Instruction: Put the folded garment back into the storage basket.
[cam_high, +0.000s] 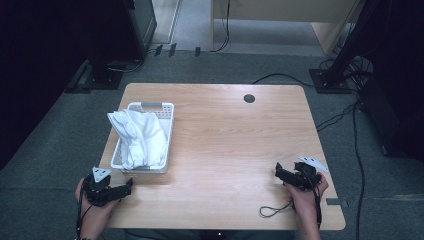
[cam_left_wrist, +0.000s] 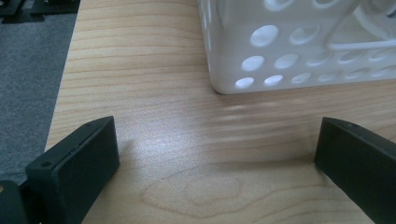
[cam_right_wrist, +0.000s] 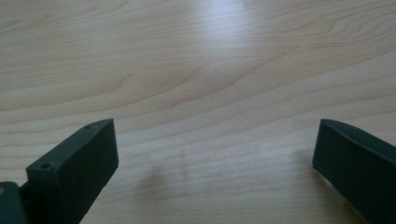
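- A white perforated plastic basket (cam_high: 169, 107) stands on the left half of the wooden table (cam_high: 240, 140), holding crumpled white cloth (cam_high: 137, 137)
- Left gripper (cam_high: 127, 186) sits just beside the basket's near corner, jaws wide apart, holding nothing
- Right gripper (cam_high: 278, 171) rests well apart near the right edge, jaws likewise spread and empty
- Likely step: lifting the cloth out; approach from above and pinch a raised fold, not the basket rim
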